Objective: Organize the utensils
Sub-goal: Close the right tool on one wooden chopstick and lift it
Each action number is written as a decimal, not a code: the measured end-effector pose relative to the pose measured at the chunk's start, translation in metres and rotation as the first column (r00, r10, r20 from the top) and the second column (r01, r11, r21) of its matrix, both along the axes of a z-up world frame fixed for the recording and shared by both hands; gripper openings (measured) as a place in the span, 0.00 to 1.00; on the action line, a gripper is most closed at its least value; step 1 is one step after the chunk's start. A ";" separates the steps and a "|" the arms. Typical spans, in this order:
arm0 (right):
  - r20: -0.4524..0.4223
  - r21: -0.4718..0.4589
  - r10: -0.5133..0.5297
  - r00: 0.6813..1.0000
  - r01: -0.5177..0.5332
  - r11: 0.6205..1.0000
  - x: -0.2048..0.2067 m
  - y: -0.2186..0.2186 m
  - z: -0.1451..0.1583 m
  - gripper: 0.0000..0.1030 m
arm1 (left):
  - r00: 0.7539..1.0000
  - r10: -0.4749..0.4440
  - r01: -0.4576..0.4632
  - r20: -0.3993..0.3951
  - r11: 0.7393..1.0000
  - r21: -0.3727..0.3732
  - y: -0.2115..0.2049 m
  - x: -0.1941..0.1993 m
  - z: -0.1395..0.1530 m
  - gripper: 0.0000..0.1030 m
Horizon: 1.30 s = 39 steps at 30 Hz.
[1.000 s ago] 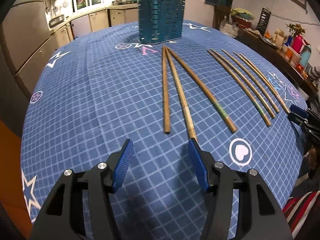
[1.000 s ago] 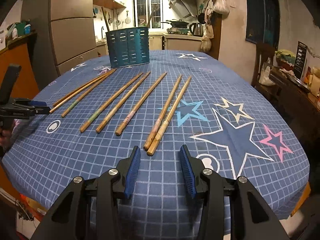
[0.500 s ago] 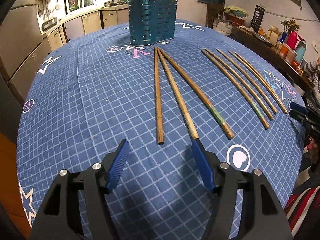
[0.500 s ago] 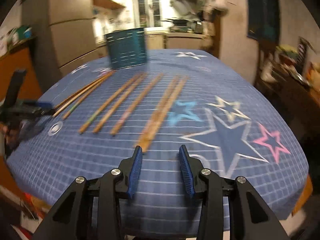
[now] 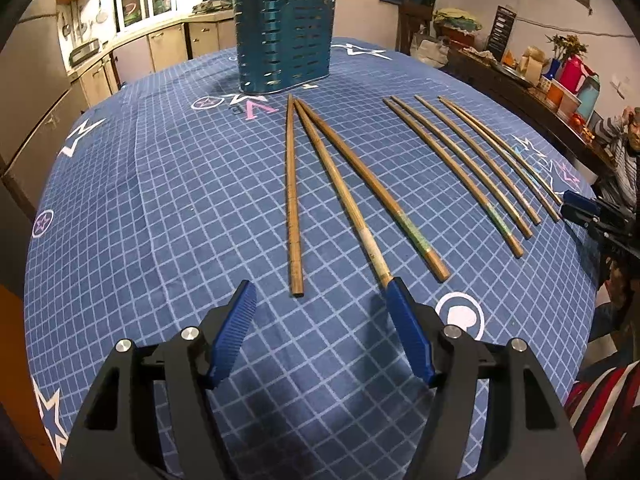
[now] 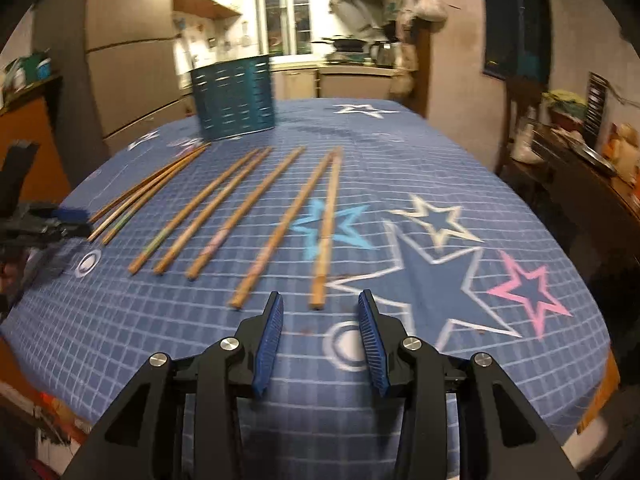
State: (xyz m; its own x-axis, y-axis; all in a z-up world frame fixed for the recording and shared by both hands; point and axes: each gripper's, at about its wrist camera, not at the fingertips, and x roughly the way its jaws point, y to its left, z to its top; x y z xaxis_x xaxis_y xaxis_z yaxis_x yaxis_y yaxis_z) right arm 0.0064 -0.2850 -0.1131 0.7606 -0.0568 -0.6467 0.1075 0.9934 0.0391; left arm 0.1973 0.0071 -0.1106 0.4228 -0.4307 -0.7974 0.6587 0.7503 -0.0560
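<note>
Several wooden chopsticks lie lengthwise on the blue star-patterned tablecloth (image 5: 120, 200). A teal slotted utensil holder (image 5: 284, 40) stands upright at the far end. My left gripper (image 5: 320, 286) is open just short of the three left chopsticks. One chopstick (image 5: 292, 200) ends ahead of its gap, and its right pad (image 5: 404, 320) covers the near end of the middle chopstick (image 5: 344, 200). My right gripper (image 6: 320, 296) is open and empty. The near end of the rightmost chopstick (image 6: 326, 232) lies just ahead of its gap. The holder (image 6: 234, 100) looks blurred there.
Four thinner chopsticks (image 5: 460, 168) lie further right, by my right gripper (image 5: 580, 208). A sideboard with bottles and cups (image 5: 560, 80) and a seated person (image 5: 624, 152) are beyond the right table edge. Kitchen cabinets (image 5: 132, 52) stand at the back left.
My left gripper moved forward toward the three chopsticks and its jaws widened. In the right wrist view the near ends of the two rightmost chopsticks, together before, now lie apart.
</note>
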 end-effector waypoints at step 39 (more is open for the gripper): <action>0.137 -0.004 -0.088 0.987 0.089 0.996 -0.013 -0.005 -0.002 0.07 | 0.986 0.123 -0.125 0.110 0.992 0.019 -0.005 -0.016 0.006 0.05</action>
